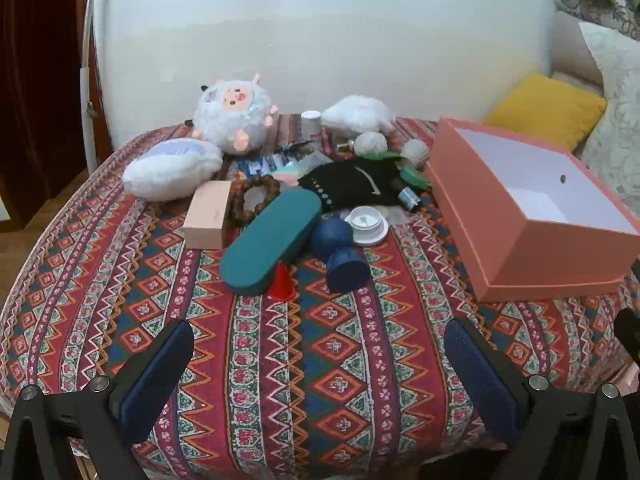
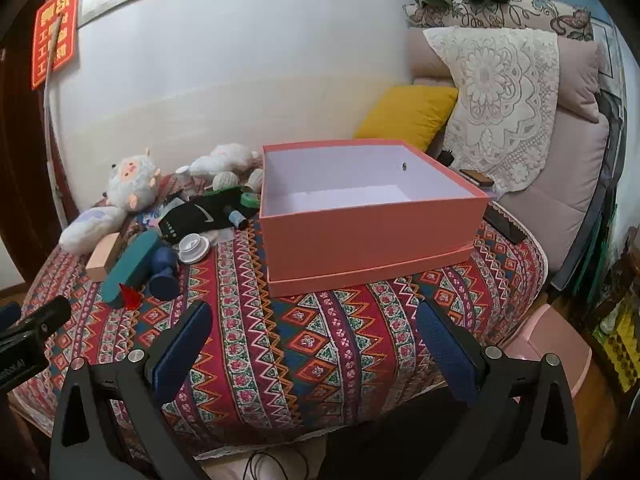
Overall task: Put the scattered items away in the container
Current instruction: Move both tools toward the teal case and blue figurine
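The pink cardboard box (image 2: pixel 372 236) is sitting open and empty on the right side of the patterned tablecloth (image 1: pixel 320 360), resting on its own lid, with the scattered items lying in a heap to its left.

Nearest the cameras, the left gripper (image 1: pixel 320 364) is hovering over bare cloth with its blue-padded fingers (image 1: pixel 156 380) spread wide, holding nothing. The right gripper (image 2: pixel 316 344) is likewise gaping wide and empty, pointing at the front wall of the box.

Just beyond the left gripper, a small red cone (image 1: pixel 282 282) is leaning against the near end of a teal oval case (image 1: pixel 272 242). Beside them a dark blue dumbbell-shaped object (image 1: pixel 340 252) is lying on its side, touching a white round lid (image 1: pixel 366 224). A pale pink oblong box (image 1: pixel 210 214) is lying left of the case, next to a string of brown wooden beads (image 1: pixel 252 198).

Farther back, a black sock with a swoosh (image 1: pixel 356 186) is covering part of the pile, with two balls of cream yarn (image 1: pixel 372 144) behind it. At the far edge, a fluffy sheep plush (image 1: pixel 234 114) is sitting against the white wall (image 1: pixel 320 40).
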Tool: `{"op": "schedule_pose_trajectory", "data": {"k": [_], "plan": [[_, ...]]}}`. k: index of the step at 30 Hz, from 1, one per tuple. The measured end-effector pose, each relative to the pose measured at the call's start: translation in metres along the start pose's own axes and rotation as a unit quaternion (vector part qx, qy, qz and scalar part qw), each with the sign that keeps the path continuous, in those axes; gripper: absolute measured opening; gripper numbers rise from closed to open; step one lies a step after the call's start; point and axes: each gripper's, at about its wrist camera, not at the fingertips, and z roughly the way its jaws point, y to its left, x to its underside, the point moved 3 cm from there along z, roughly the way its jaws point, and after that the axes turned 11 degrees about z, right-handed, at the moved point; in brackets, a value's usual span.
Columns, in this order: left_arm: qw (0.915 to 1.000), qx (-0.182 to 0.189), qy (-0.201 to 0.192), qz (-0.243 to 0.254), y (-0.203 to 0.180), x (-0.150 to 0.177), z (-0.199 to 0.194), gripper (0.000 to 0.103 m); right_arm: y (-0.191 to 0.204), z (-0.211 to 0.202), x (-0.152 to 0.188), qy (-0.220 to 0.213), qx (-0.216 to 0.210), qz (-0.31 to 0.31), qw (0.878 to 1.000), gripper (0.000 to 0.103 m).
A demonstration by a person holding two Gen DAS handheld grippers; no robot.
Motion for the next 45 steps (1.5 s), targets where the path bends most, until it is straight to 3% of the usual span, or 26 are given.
{"op": "schedule_pose_trajectory", "data": {"k": [14, 17, 22, 25, 28, 34, 45], "plan": [[0.9923, -0.070, -0.097, 0.031, 0.009, -0.029, -0.029, 0.103, 0.007, -0.002, -0.013, -0.011, -0.011, -0.002, 1.000, 0.103], [0.9950, -0.028, -0.091, 0.030, 0.016, -0.047, -0.026, 0.103, 0.010, 0.004, -0.020, -0.013, -0.009, 0.005, 1.000, 0.103], [0.9918, 0.027, -0.123, 0.019, 0.031, -0.068, -0.020, 0.103, 0.024, 0.014, -0.023, -0.005, -0.015, -0.005, 1.000, 0.103], [0.9932, 0.042, -0.108, 0.009, 0.041, -0.061, 0.005, 0.103, 0.040, 0.023, -0.021, 0.002, -0.019, -0.026, 0.999, 0.103], [0.9938, 0.088, -0.066, 0.019, 0.043, -0.047, 0.035, 0.103, 0.054, 0.031, -0.017, 0.003, -0.024, -0.043, 0.999, 0.103], [0.9924, 0.091, -0.069, 0.047, 0.044, -0.035, 0.048, 0.103, 0.082, 0.050, -0.017, 0.014, -0.047, -0.053, 0.997, 0.103], [0.9973, 0.066, -0.031, 0.001, 0.090, -0.035, 0.084, 0.103, 0.129, 0.104, -0.013, 0.057, -0.077, -0.089, 0.991, 0.103]]}}
